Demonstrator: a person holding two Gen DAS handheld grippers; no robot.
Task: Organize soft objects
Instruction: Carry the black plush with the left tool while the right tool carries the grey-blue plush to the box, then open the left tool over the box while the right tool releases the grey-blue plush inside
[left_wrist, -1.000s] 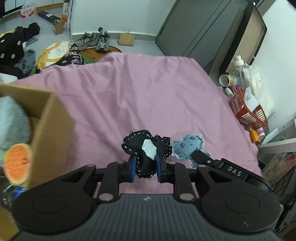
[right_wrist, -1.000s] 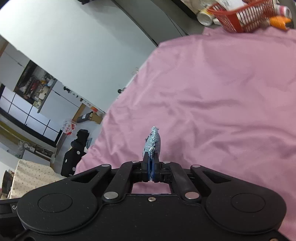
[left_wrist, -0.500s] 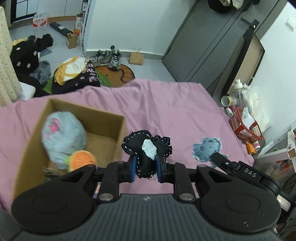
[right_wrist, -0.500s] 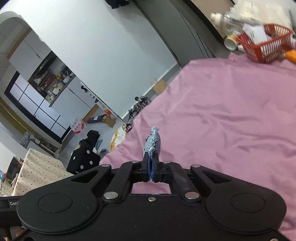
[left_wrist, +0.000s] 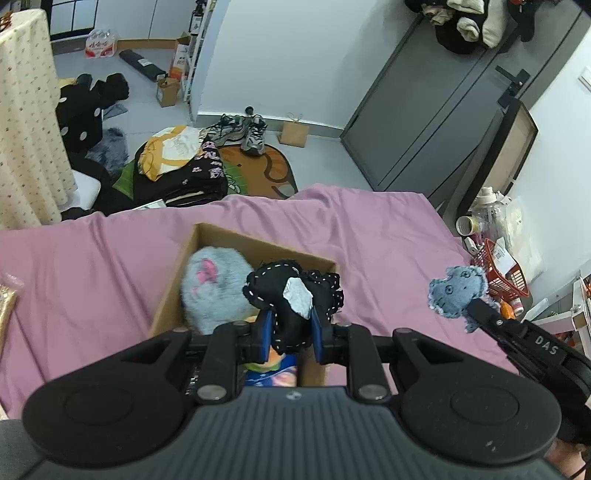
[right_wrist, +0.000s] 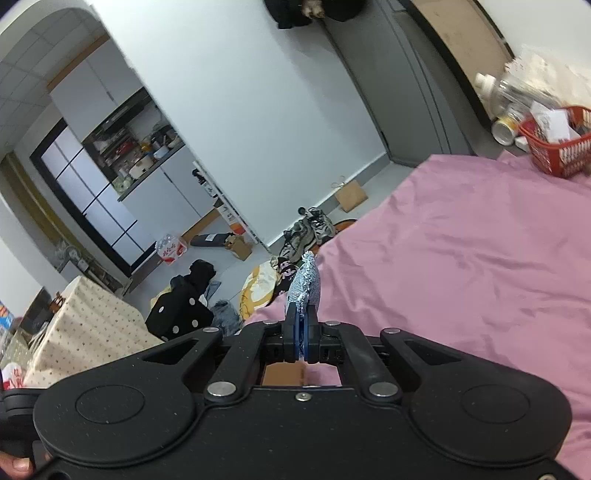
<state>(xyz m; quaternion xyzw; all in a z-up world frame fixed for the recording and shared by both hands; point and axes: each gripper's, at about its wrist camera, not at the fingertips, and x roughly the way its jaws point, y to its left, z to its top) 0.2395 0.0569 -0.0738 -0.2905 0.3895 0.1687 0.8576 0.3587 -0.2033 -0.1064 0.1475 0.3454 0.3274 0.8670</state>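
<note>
My left gripper is shut on a black fabric toy with white stitching and a grey patch, held above the open cardboard box on the pink bedspread. Inside the box lie a fluffy grey-blue plush and colourful items partly hidden by my fingers. My right gripper is shut on a flat blue denim toy, seen edge-on. In the left wrist view that denim toy hangs to the right of the box over the bed.
A red basket with bottles and a can sits off the bed's right edge. Clothes, shoes and small boxes litter the floor beyond the bed. A dotted tablecloth stands at the left. Grey doors are behind.
Both grippers have risen and moved left with their toys. The black toy now hangs over the box, which has shifted from the view's left edge to its centre.
</note>
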